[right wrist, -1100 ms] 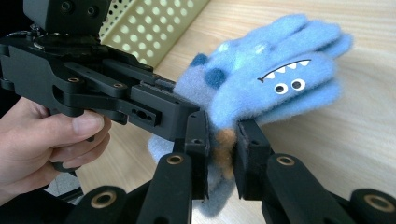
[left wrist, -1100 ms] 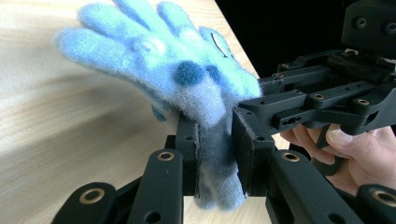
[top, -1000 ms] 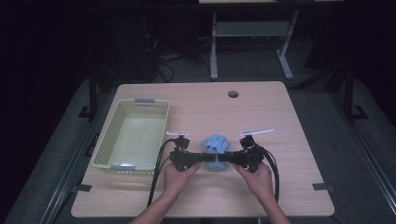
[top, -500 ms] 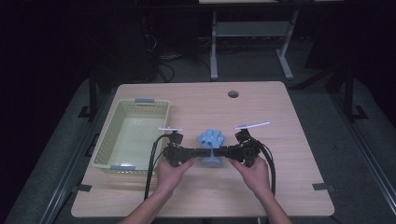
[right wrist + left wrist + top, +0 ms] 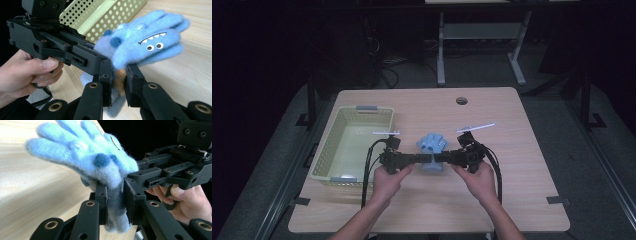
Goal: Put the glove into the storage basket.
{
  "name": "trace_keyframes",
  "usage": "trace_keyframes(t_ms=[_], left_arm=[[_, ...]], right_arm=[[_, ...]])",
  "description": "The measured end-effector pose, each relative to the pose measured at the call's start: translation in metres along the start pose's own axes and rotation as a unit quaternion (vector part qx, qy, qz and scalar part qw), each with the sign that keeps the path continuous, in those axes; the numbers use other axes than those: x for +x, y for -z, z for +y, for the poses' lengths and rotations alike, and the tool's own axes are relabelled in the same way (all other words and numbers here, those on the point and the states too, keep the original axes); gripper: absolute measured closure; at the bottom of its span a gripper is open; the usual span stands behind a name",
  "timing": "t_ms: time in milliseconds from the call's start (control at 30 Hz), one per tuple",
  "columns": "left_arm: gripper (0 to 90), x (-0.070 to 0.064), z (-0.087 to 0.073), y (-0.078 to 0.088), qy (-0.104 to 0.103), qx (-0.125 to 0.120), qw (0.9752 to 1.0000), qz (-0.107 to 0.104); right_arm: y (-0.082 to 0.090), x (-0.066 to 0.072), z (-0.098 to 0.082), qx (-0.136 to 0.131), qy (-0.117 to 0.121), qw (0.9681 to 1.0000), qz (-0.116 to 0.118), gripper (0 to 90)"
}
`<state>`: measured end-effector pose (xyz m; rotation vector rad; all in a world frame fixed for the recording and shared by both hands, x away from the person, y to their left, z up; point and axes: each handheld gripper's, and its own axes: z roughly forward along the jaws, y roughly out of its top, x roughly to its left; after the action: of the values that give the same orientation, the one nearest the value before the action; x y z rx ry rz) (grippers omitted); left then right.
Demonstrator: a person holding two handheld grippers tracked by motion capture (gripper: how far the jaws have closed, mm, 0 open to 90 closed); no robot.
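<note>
Both claws are clamped on the fuzzy blue glove [image 5: 432,146]: the left claw [image 5: 115,202] pinches its cuff, and the right claw [image 5: 119,82] pinches it from the opposite side. The glove hangs between them above the surface [image 5: 512,200], with the green basket [image 5: 324,160] beyond the left claw.

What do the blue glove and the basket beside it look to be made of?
Blue glove: apparently fuzzy knit or fleece, matte; loose fibres halo its edges, and it sags between the clamped fingers. Basket: seemingly rigid pale yellow-green plastic, slightly glossy, with regularly perforated walls.
</note>
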<state>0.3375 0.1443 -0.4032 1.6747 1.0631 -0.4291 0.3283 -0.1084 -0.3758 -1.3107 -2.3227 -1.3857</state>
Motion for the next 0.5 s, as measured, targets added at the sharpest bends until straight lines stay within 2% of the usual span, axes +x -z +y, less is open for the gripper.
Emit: trace_keyframes(t_ms=[333, 500], left_arm=[[74.3, 0.001, 0.004, 0.014, -0.001, -0.009, 1.0000, -0.001], [74.3, 0.000, 0.008, 0.024, -0.009, -0.010, 0.9999, 0.000]], right_arm=[[-0.005, 0.008, 0.011, 0.001, 0.009, 0.9999, 0.009, 77.5], [-0.008, 0.014, 0.017, 0.003, 0.015, 0.9998, 0.013, 77.5]])
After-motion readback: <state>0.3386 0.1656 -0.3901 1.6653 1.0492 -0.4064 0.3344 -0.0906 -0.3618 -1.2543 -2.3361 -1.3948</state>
